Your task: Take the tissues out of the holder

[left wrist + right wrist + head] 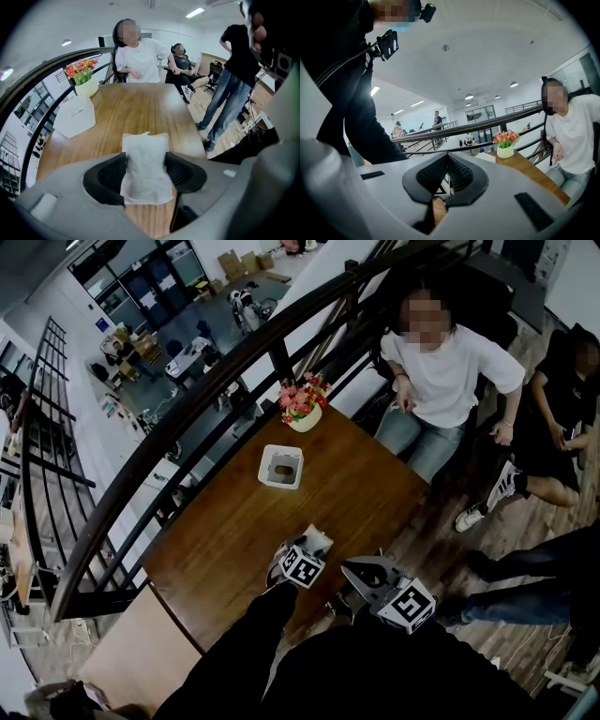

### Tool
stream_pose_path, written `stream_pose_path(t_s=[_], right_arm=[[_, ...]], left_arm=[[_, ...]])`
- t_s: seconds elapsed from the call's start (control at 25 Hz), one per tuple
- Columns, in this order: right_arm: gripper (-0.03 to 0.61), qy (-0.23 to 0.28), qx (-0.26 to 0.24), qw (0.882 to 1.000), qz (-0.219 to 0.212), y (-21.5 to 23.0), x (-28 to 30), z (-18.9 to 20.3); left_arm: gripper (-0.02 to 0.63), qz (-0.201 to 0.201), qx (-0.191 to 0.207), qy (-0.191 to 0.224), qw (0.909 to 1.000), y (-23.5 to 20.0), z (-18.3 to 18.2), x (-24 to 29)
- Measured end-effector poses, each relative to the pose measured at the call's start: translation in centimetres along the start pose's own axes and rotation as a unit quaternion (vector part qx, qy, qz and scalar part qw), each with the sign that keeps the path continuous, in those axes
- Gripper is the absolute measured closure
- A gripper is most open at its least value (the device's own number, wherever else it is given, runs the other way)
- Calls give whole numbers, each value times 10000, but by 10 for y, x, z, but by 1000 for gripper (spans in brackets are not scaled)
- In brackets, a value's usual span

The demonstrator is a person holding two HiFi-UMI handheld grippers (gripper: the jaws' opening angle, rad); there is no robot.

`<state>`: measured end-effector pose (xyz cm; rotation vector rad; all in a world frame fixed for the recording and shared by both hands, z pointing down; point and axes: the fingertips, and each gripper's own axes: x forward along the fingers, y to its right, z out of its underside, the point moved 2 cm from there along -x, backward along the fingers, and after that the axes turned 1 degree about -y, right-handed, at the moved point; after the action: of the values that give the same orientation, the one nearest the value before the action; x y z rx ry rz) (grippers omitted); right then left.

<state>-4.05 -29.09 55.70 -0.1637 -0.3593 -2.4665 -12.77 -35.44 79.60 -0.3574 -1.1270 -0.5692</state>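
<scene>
Over the wooden table [234,540], a tissue [145,145] is pinched in the left gripper [145,161], well apart from the holder [280,466]; setting it down is judged next. The right gripper [448,161] is closed on nothing.

We found an open-plan office mezzanine: a wooden table [216,540] stood beside a black railing [202,395] overlooking desks and chairs [183,357] on the floor below.
</scene>
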Motion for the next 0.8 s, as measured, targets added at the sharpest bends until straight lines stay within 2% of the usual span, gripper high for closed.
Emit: stream_pose_path(t_s=[0.24, 0.4, 0.56, 0.8], right_arm=[[574, -10, 1, 10000, -23, 4, -1, -6], [574, -45, -37, 10000, -71, 3, 1, -8], [574, 17, -143, 9998, -159, 2, 4, -21], [574, 4, -210, 9994, -269, -9, 10, -28]], left_arm=[[379, 32, -253, 472, 9986, -3, -19, -24], [380, 3, -529, 1136, 9921, -5, -34, -59], [382, -31, -823, 2035, 9756, -4, -50, -113], [382, 154, -1143, 3187, 9408, 6, -59, -192]])
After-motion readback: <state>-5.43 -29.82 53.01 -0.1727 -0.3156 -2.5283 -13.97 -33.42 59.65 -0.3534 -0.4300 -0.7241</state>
